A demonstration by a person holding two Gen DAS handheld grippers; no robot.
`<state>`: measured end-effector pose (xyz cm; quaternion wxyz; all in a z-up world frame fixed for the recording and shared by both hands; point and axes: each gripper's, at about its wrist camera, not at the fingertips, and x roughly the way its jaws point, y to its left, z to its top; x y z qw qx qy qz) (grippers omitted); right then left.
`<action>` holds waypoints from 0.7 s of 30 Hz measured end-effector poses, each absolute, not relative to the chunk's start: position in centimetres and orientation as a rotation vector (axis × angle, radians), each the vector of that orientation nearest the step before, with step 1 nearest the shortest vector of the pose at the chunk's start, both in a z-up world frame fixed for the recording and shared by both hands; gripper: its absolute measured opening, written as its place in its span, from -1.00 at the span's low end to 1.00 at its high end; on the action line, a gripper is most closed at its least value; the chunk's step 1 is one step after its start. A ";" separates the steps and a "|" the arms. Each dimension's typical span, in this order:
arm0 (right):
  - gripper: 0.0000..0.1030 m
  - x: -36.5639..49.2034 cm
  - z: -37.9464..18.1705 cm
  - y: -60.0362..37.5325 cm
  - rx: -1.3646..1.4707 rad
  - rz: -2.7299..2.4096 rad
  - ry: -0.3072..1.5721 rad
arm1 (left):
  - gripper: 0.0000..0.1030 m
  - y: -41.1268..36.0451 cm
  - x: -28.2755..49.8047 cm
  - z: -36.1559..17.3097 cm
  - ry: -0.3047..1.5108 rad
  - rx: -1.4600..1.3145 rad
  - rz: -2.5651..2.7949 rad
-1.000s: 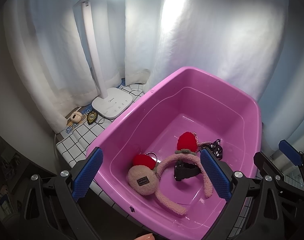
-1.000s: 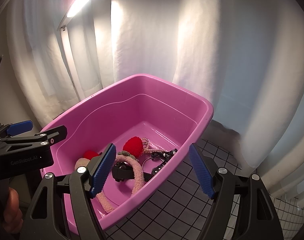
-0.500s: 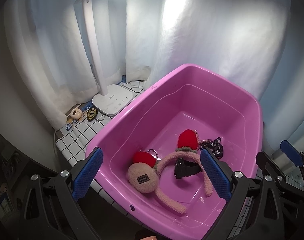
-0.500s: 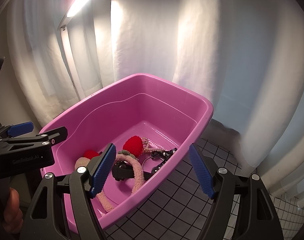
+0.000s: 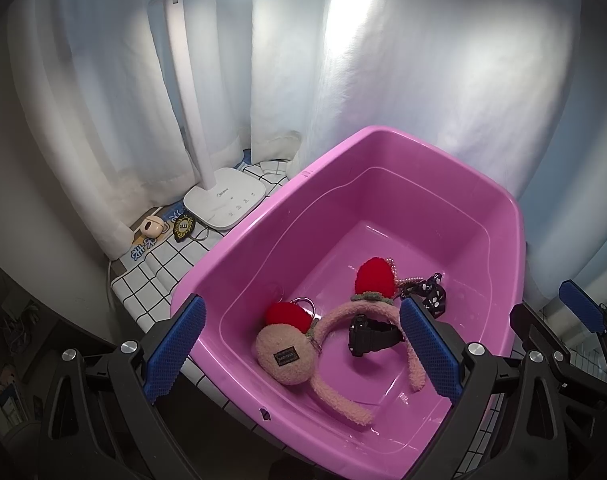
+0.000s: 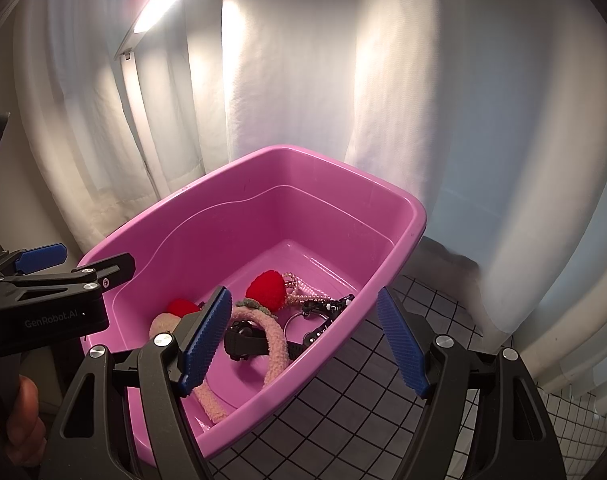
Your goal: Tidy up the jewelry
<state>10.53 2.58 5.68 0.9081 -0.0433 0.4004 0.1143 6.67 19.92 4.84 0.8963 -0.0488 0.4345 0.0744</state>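
A pink plastic tub [image 5: 443,152] [image 6: 343,168] stands on the checked cloth. Inside lie a fuzzy pink headband [image 5: 335,316] [image 6: 273,334] with red pom-poms [image 5: 373,278] [image 6: 265,286], a round pink plush pad [image 5: 285,354], a black watch [image 5: 369,334] [image 6: 243,340], a pearl string [image 6: 303,290] and a black ribbon piece [image 5: 431,294] [image 6: 327,308]. My left gripper [image 5: 303,356] is open and empty above the tub's near rim. My right gripper [image 6: 301,346] is open and empty above the tub's right side.
A white desk lamp [image 5: 223,196] stands left of the tub, with a small beige case [image 5: 151,226] and a black-and-gold badge [image 5: 183,226] beside it. White curtains [image 6: 303,60] hang behind. The checked cloth [image 6: 443,312] extends to the right of the tub.
The left gripper has drawn back and up a little, so the tub sits slightly lower in its view. The right gripper has barely moved. Both stay open.
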 end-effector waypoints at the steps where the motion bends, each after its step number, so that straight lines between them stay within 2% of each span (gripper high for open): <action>1: 0.39 10.5 5.7 2.6 -0.090 0.236 0.825 | 0.86 19.9 6.7 4.8 0.901 -0.101 0.154; 21: 0.39 10.3 5.6 2.7 -0.091 0.237 0.824 | 0.86 20.2 6.5 4.7 0.900 -0.110 0.159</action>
